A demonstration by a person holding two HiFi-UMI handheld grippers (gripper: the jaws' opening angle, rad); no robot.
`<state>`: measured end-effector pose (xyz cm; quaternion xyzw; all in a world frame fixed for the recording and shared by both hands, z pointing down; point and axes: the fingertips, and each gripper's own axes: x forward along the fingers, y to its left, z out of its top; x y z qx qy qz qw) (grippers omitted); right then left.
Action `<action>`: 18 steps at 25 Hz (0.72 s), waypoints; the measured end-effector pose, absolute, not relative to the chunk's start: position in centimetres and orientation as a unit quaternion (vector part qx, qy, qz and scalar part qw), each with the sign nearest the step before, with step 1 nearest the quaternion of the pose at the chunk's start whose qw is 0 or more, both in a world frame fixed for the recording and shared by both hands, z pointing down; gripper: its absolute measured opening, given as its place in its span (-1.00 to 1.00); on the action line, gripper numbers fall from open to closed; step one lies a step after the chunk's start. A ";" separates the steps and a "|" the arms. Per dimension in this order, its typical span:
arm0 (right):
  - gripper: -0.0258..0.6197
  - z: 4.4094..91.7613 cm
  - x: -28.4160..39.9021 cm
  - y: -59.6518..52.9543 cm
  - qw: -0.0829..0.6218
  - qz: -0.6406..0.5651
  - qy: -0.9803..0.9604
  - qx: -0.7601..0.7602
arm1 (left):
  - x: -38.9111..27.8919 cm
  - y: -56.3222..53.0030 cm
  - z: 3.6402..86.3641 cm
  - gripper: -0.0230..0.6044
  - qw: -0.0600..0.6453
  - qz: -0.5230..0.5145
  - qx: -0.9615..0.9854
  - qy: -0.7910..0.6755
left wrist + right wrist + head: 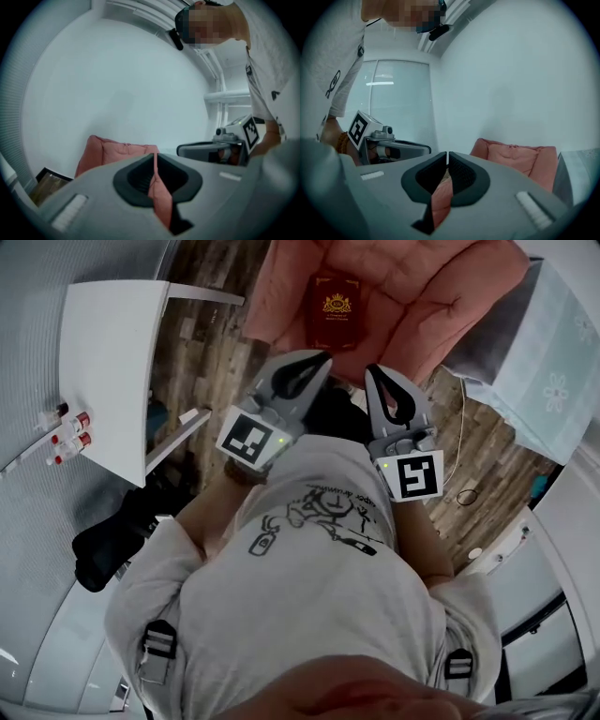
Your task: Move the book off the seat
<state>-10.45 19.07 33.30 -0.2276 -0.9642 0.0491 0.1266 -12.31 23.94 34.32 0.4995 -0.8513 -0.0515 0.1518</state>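
A dark red book (336, 311) with a gold emblem lies flat on the pink cushioned seat (412, 287). Both grippers are held side by side just short of the seat's front edge and point at it. My left gripper (324, 357) is shut and empty, its tips just below the book's near edge. My right gripper (371, 369) is shut and empty too, a little to the right of the book. In the left gripper view the jaws (155, 155) meet in front of the seat (112, 151). The right gripper view shows its jaws (446, 154) together before the seat (520, 157). Neither gripper view shows the book.
A white table (108, 352) stands at the left with small red-capped bottles (70, 437) on it. A pale blue flowered cloth (553, 362) lies right of the seat. A thin cable (459, 460) lies on the wooden floor. A black bag (108, 540) sits low left.
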 end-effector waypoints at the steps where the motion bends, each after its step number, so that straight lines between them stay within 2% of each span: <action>1: -0.83 34.5 -11.0 19.0 0.135 0.049 -0.964 -0.226 | -12.9 23.9 35.5 -0.83 0.160 -0.051 0.501 -0.849; 12: -0.67 50.1 -16.9 18.3 0.239 0.040 -0.944 -0.222 | -18.8 25.0 49.9 -0.63 0.235 -0.047 0.489 -0.839; 18: -0.51 60.1 -18.4 19.2 0.278 0.089 -0.930 -0.223 | -20.9 26.4 60.9 -0.58 0.276 -0.023 0.473 -0.836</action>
